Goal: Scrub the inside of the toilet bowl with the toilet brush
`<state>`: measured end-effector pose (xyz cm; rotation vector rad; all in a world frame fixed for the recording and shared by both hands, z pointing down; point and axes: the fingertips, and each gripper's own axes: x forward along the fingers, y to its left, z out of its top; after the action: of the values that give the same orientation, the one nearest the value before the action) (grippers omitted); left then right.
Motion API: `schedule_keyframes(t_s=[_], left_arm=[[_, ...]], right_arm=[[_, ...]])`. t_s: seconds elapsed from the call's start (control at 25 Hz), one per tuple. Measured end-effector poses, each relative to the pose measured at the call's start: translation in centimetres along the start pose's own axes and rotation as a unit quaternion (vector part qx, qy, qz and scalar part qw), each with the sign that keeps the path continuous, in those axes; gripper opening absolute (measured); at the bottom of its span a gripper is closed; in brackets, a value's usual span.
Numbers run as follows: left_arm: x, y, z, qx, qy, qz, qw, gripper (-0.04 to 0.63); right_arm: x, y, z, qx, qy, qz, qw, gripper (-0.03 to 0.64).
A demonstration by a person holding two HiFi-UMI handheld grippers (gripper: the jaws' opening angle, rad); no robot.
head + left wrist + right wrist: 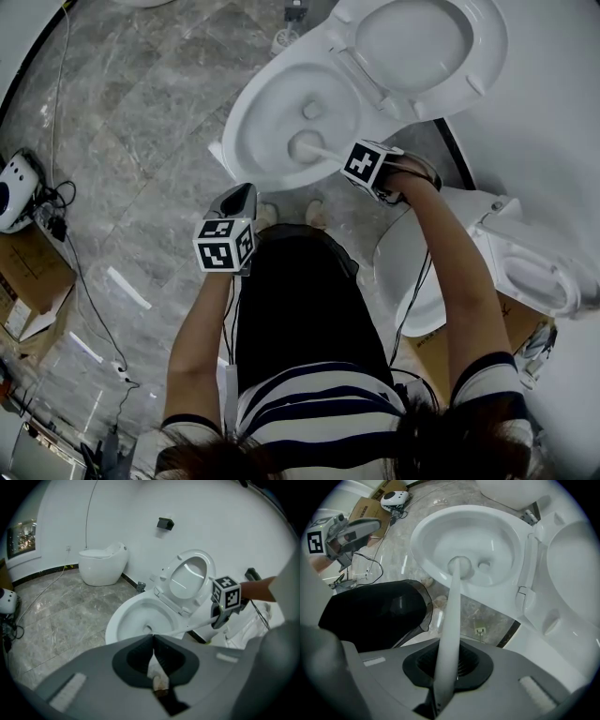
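The white toilet bowl (242,117) stands open, its lid (412,42) tipped back. In the head view the white toilet brush (307,145) has its head down in the bowl near the drain. My right gripper (351,159) is shut on the brush handle just over the bowl's near rim. The right gripper view shows the handle (449,630) running from my jaws (446,663) to the brush head (460,566) at the bottom of the bowl (501,527). My left gripper (244,194) hangs shut and holds nothing, left of the bowl (133,620); its jaws (153,641) meet.
A second egg-shaped toilet (101,564) stands by the far wall. Another white fixture (525,272) sits close on my right. Cardboard boxes (28,281), a white device (14,187) and cables (89,300) lie on the grey stone floor to the left.
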<state>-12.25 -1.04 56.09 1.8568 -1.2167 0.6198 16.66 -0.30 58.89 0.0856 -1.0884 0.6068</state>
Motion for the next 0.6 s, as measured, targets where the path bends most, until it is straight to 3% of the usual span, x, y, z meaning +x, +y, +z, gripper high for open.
schedule_keyframes(t_s=[0.32, 0.6], left_arm=[[-0.1, -0.3, 0.3, 0.006, 0.002, 0.002, 1.0000, 0.000], [0.2, -0.7, 0.5, 0.009, 0.003, 0.002, 0.9999, 0.000]], right_arm=[[-0.5, 3.1, 2.5, -0.046, -0.050, 0.036, 0.997, 0.034], [-0.3, 4.2, 5.3, -0.051, -0.087, 0.041, 0.994, 0.034]])
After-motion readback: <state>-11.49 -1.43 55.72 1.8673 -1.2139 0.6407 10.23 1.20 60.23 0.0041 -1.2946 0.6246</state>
